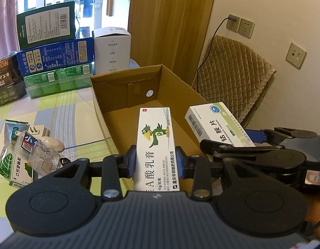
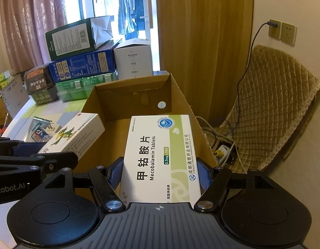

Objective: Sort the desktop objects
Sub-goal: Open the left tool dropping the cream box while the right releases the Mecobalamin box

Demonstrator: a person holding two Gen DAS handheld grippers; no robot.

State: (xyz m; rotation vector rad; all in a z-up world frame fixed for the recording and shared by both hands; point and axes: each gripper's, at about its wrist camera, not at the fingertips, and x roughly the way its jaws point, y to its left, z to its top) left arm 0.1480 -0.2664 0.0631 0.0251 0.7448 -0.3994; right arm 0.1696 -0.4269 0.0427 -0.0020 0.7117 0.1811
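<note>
Both tools are loaded and poised over the open cardboard box (image 1: 126,95), which fills the middle of each view. The left tool (image 1: 156,161) is clamped on the parrot ointment carton (image 1: 154,143), blue pads pressing its two long sides, the carton pointing forward over the box floor at centre frame. The right tool (image 2: 160,172) is clamped on the Mecobalamin tablet box (image 2: 160,155) the same way, its far end reaching out above the box interior. In the left wrist view that tablet box shows at right of centre, just beside the ointment carton but apart from it.

The step in hand looks like dropping both cartons into the box. To do it well, I'd lower each one until it sits close to the cardboard floor before loosening the pads, so neither bounces or tips against a wall. The two tools are near each other, so lay the cartons side by side rather than crossing, and let go of one, then the other. Keep the tablet box clear of the box's right wall, which runs close by it.

More waits at lower left of the left wrist view: a cluster of small packets (image 1: 21,157) on the checked counter (image 1: 72,112) near the box's left wall
</note>
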